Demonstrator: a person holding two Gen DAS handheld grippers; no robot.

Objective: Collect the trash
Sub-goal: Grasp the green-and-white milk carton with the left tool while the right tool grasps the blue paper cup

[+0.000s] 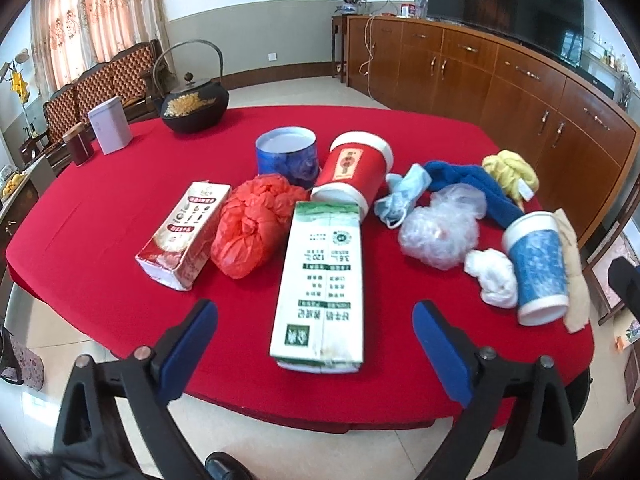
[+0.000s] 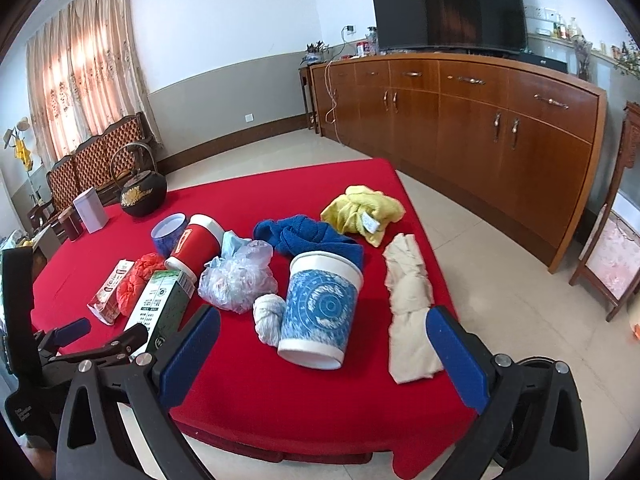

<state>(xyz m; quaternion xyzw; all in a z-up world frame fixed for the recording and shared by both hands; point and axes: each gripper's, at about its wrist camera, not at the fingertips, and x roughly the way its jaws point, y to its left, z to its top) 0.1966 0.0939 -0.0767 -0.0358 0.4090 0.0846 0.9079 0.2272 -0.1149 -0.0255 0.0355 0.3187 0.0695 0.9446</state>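
Trash on the desk (image 1: 100,216) looks light; the stiff green carton (image 1: 320,280) suits both released tongs (image 1: 316,344) (image 2: 324,348), gripped across its sides.

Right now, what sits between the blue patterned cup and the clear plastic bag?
A small white wad lies between the blue patterned cup and the clear plastic bag, against the cup's side. Both wrist views show it.

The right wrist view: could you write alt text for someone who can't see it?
An open claw hovers at the near edge of a red table strewn with trash, facing a blue patterned cup. Around the cup lie a beige cloth, a blue towel and a clear plastic bag.
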